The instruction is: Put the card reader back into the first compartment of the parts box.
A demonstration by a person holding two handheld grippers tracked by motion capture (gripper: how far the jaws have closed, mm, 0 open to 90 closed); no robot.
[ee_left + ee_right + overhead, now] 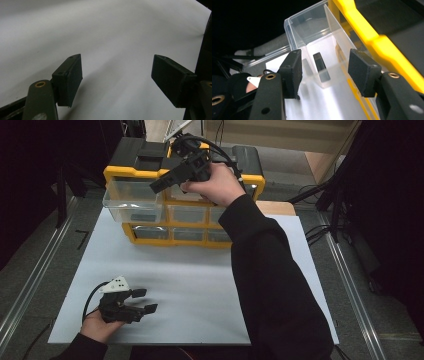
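A yellow and black drawer cabinet (150,170) stands at the far side of the white tabletop (200,280). Its clear top-left drawer (131,202) is pulled out. A small black block (321,66) lies in that clear drawer (312,32). My right gripper (156,186) hovers just above the pulled-out drawer, open, with nothing between its jaws (325,56). Near the front left corner my left gripper (146,300) rests low over the tabletop, open and holding nothing (117,58).
More clear drawers (187,215) fill the cabinet's front in rows below the yellow rim. A black sleeve (270,270) crosses the right half of the table. Metal rails (30,285) run along both sides, and dark stands and cables (325,200) lie at the right.
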